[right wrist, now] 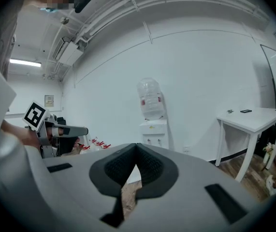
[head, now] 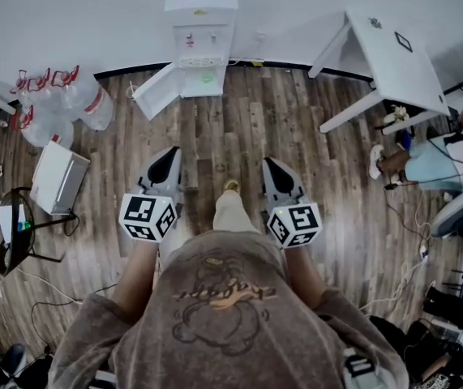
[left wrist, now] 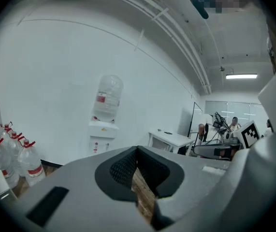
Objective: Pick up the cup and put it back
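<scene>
A small green thing, likely the cup though too tiny to be sure, sat at the front of the white water dispenser against the far wall, just beside its swung-open door. It lay well apart from both claws, straight ahead across the wooden floor. The left gripper had its jaws pressed together with nothing between them. The right gripper was the same, its tips meeting and empty. Both were held side by side in front of the person, pointing toward the dispenser. Water jugs stood off to the left, and a white table to the right.
</scene>
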Available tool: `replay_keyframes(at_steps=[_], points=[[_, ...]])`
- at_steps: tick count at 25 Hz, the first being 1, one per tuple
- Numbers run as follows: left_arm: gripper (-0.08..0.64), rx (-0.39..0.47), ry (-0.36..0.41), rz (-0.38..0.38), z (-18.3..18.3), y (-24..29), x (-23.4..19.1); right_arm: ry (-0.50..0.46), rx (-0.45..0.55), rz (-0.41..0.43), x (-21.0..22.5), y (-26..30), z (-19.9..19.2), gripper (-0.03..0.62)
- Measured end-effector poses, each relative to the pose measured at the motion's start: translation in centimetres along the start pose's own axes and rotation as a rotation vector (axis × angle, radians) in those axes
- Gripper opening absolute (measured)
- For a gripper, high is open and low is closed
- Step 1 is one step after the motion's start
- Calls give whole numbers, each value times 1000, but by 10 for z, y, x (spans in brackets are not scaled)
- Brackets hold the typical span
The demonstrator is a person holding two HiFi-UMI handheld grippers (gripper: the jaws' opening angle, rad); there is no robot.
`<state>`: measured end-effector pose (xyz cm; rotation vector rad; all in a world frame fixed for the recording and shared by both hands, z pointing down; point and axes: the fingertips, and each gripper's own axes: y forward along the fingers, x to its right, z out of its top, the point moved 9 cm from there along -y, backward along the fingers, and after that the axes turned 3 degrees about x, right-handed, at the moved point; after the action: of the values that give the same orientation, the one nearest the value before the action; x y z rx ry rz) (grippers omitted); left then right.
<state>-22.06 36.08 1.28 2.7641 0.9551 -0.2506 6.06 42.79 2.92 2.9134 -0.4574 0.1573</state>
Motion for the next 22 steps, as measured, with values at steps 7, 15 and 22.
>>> replay_keyframes(at_steps=[7, 15, 22], points=[[2, -1, -22, 43, 27, 96, -24, -7, -20, 67, 68, 81, 37, 2], [3, 1, -27, 105, 40, 185, -42, -18, -31, 129, 139, 161, 58, 2], [2, 9, -28, 147, 46, 239, -54, -14, -61, 177, 184, 207, 64, 2]])
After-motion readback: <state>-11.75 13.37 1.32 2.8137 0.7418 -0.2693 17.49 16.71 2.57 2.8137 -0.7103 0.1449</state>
